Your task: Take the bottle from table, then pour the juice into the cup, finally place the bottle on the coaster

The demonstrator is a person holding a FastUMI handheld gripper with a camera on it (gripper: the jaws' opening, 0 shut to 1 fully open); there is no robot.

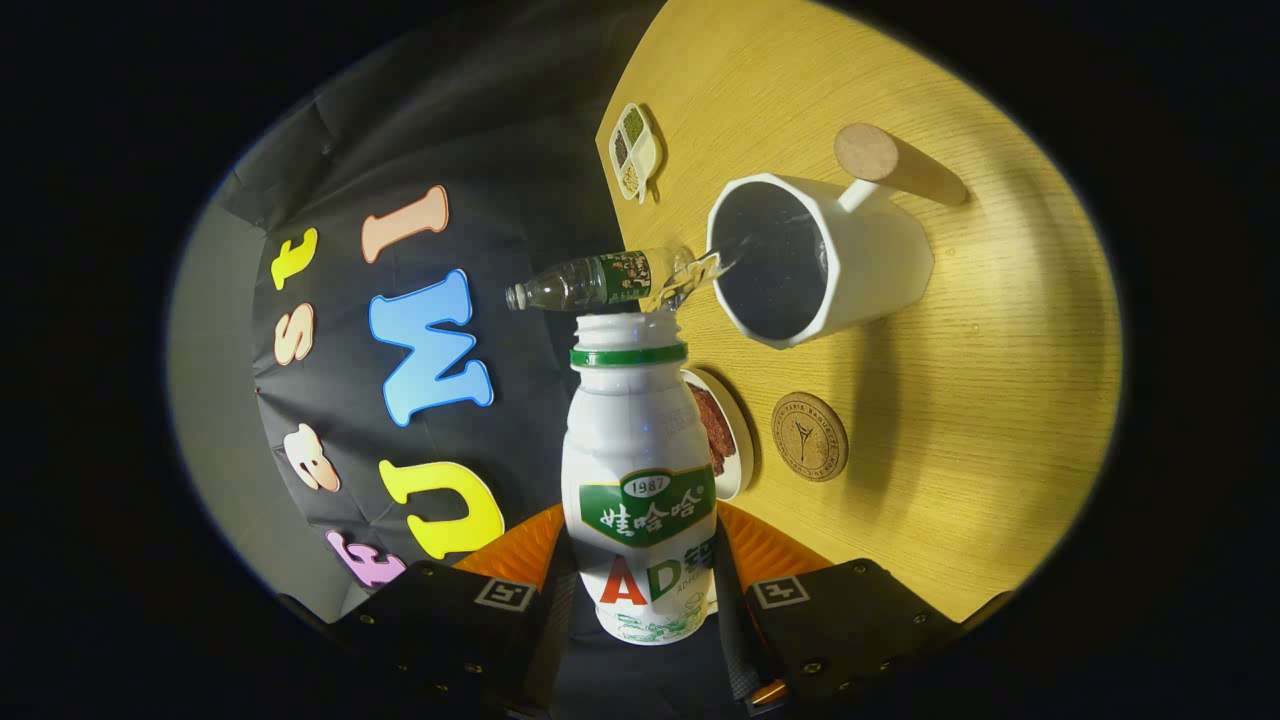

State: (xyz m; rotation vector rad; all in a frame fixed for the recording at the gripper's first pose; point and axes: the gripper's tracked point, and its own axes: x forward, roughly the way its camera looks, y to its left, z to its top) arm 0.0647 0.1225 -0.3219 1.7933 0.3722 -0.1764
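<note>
Gripping the white bottle [640, 470] between both fingers, the tongs [640, 610] are clenched on its lower body, one finger [470, 610] on either side, with the label facing back toward them. The bottle's neck is open, ringed by a green band, and it is pointing away toward the white cup [830, 260] on the wooden worktop [980, 420]. Beyond the neck, a clear plastic bottle [600, 282] is lying level with its mouth touching the cup's rim. A round coaster [809, 436] is sitting bare on the worktop beside the cup. A small plate [725, 430] is peeking out just behind the white bottle, and a divided dish [634, 150] is sitting farther off.
</note>
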